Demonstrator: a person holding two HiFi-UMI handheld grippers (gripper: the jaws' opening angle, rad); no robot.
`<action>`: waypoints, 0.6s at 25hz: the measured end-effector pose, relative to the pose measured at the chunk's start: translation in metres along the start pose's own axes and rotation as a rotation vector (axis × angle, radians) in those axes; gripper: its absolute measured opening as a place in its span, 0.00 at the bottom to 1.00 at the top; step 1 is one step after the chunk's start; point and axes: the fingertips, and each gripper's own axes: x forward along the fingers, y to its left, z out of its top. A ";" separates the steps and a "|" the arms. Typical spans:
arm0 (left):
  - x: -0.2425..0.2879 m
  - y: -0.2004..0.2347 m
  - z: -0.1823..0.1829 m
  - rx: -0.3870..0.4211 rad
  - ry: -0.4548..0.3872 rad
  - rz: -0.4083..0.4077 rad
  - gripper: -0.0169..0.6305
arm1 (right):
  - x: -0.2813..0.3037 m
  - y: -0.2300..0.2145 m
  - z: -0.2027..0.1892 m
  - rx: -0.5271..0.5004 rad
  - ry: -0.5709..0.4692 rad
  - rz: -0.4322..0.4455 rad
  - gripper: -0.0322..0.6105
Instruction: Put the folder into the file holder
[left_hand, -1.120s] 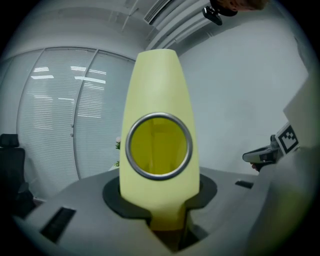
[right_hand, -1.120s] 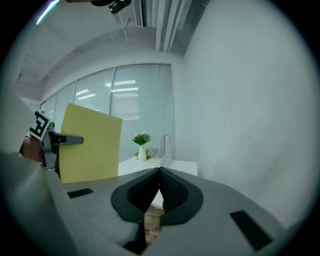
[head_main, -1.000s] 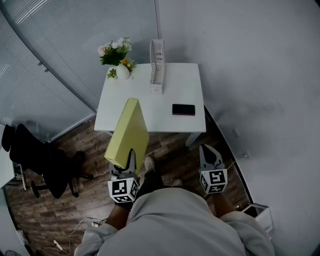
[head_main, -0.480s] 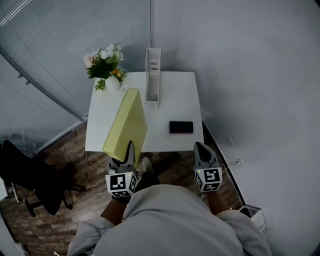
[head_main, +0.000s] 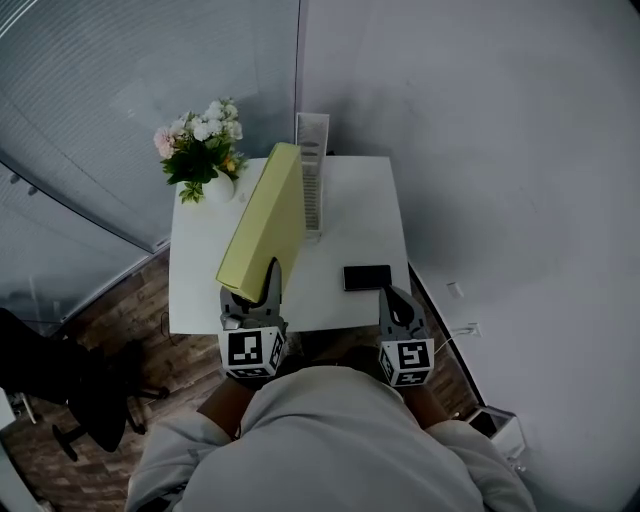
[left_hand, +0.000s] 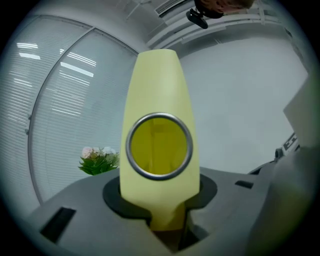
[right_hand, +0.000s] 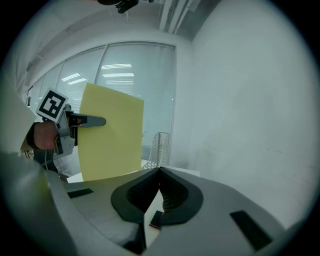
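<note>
A pale yellow folder (head_main: 265, 222) stands on edge, tilted, over the white table (head_main: 355, 205), with my left gripper (head_main: 258, 292) shut on its near spine. In the left gripper view the folder (left_hand: 159, 90) rises between the jaws, its metal-ringed finger hole (left_hand: 159, 146) facing the camera. The folder's far end lies beside and partly hides the white mesh file holder (head_main: 314, 165) at the table's back. My right gripper (head_main: 399, 312) hovers at the table's near right edge, jaws shut on nothing (right_hand: 159, 171). From there I see the folder (right_hand: 111, 135) and file holder (right_hand: 160, 146).
A white vase of flowers (head_main: 200, 150) stands at the table's back left corner. A black phone (head_main: 367, 277) lies near the front right edge, just ahead of the right gripper. A white wall runs behind the table, glass with blinds to the left, and a dark chair (head_main: 60, 390).
Both grippers and I have moved forward to the table. The folder has travelled from off the front edge to over the table, its far end now at the file holder.
</note>
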 end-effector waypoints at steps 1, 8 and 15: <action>0.007 0.000 0.003 0.004 -0.007 0.000 0.27 | 0.002 -0.005 -0.003 0.010 0.012 -0.009 0.07; 0.073 -0.009 0.017 0.032 -0.053 0.051 0.27 | 0.035 -0.035 -0.007 0.019 0.030 0.023 0.07; 0.125 -0.027 0.011 0.074 -0.052 0.174 0.27 | 0.045 -0.109 -0.010 0.008 0.041 0.039 0.07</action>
